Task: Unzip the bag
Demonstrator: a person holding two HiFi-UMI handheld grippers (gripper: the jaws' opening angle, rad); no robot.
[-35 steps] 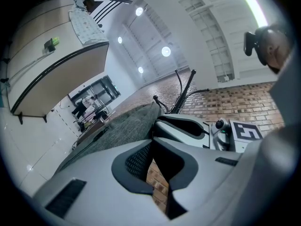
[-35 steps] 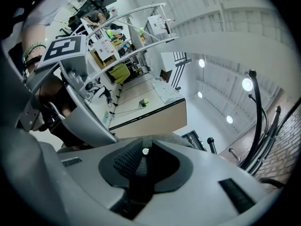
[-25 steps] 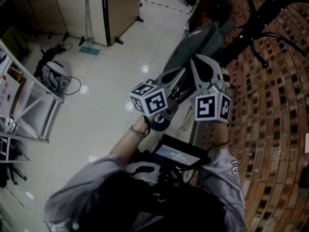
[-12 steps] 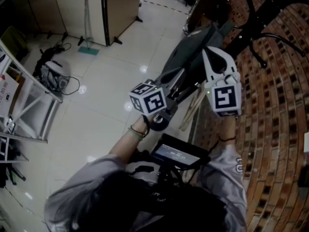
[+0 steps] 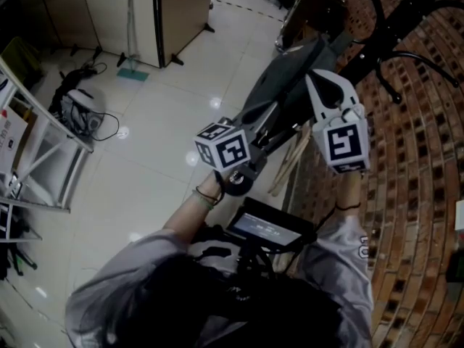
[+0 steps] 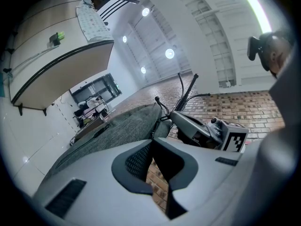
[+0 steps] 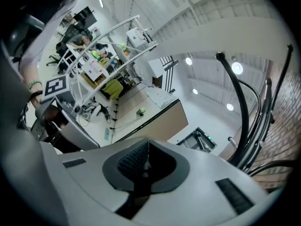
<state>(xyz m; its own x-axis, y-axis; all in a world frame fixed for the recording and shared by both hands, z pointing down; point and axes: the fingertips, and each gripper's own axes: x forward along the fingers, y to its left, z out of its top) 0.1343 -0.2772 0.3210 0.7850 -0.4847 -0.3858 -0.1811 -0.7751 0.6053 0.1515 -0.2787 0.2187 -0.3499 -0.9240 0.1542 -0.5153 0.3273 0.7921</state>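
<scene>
Grey woven-fabric bag (image 5: 286, 75): long and flat, finely speckled cloth. In the head view it slants from the centre up toward 1 o'clock. A short dark line crosses its face; whether the zip is open cannot be told.
Bag's place: raised off the pale glossy tiled floor (image 5: 145, 180), its upper end by the black metal coat stand (image 5: 395, 22), with the red brick wall (image 5: 406, 216) at 3 o'clock.
Left gripper (image 6: 151, 145): at the bag's lower end, toward 7 o'clock. Its jaws are drawn nearly together and the tips pinch the bag's edge; brick shows through the slit below.
Right gripper (image 7: 146, 147): just beside the bag at 3 o'clock, jaws pressed fully together with nothing between them.
</scene>
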